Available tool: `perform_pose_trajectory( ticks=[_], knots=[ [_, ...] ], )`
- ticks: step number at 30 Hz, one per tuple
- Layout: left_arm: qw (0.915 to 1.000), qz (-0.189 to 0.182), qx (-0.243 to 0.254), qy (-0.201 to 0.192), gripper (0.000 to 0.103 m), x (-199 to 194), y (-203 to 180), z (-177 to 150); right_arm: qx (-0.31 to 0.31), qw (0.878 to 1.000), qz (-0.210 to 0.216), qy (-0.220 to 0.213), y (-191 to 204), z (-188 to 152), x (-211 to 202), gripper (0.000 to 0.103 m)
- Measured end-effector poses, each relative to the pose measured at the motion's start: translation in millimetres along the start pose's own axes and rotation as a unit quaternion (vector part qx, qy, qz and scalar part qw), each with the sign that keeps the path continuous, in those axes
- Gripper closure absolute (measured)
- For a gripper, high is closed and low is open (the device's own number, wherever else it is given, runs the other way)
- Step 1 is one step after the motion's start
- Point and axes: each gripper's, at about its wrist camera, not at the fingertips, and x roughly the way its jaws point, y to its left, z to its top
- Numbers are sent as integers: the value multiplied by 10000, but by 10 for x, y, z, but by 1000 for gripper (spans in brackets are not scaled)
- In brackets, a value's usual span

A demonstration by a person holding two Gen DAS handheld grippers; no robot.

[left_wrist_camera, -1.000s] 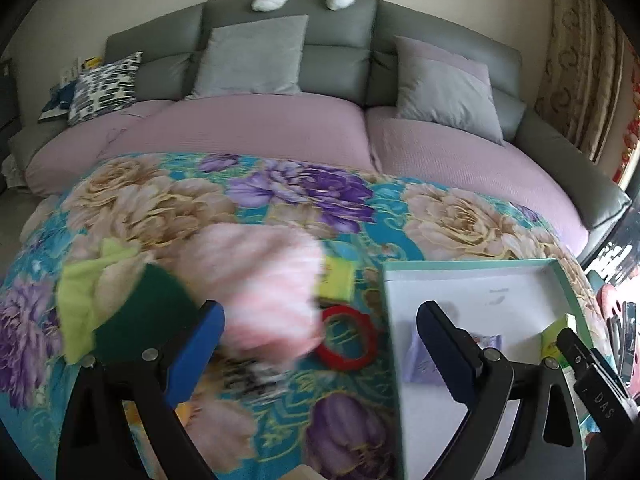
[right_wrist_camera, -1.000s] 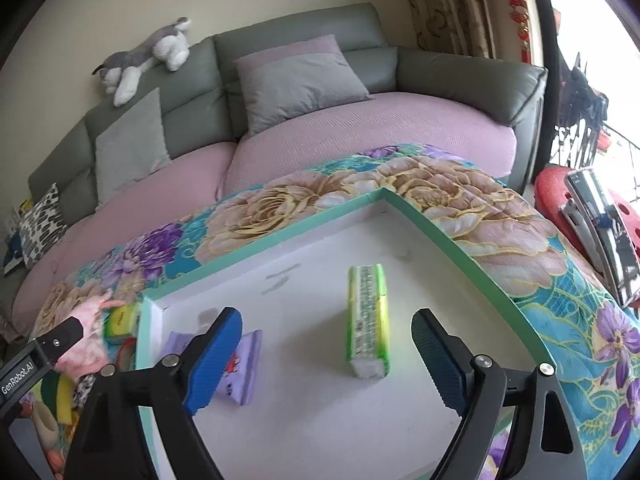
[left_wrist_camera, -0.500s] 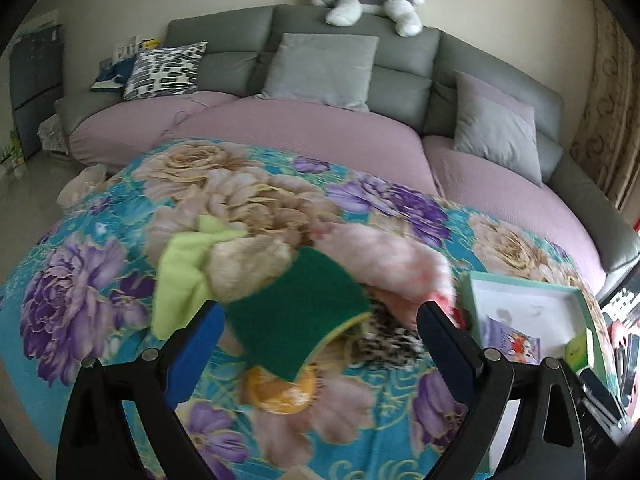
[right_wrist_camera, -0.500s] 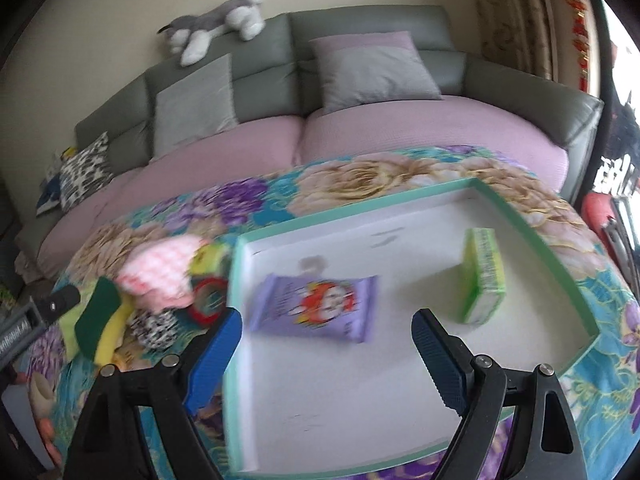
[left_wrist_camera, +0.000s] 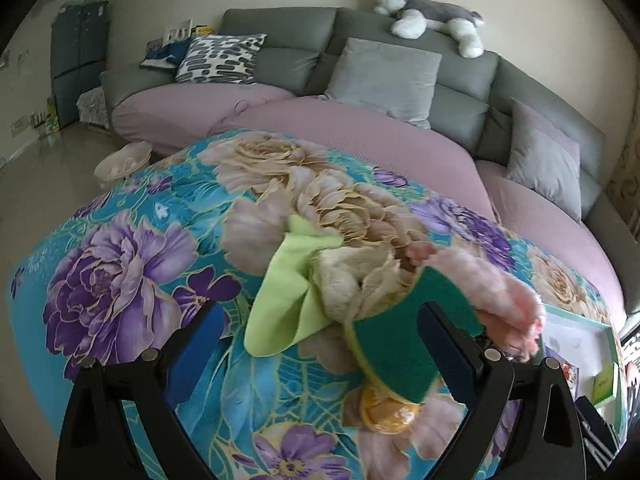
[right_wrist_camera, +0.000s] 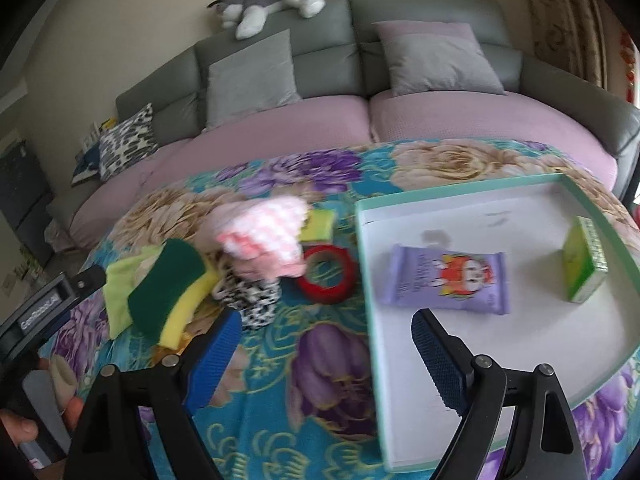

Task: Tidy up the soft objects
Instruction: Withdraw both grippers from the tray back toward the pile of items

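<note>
On the flower-printed cloth covering the table, a heap of soft things lies left of the shallow mint-rimmed tray: a fluffy pink-and-white towel, a green-and-yellow sponge, a thin lime cloth, a leopard-print piece and a red ring, while the tray holds a glossy purple packet and a green box. The leopard piece is half buried, and motion blur softens the towel's edges. Both the left gripper and the right gripper tilt downward above the cloth, fingers spread wide and grasping nothing.
</note>
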Motion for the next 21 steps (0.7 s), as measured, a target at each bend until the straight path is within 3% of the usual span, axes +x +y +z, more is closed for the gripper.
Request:
perform_pose_trajectory(
  ticks=[9, 21],
  knots=[
    [9995, -259, -132, 123, 6, 112, 35, -55, -132, 9993, 261, 246, 249, -61, 183, 14],
    [9998, -21, -204, 53, 6, 143, 126, -54, -148, 9994, 224, 209, 218, -51, 218, 14]
  ],
)
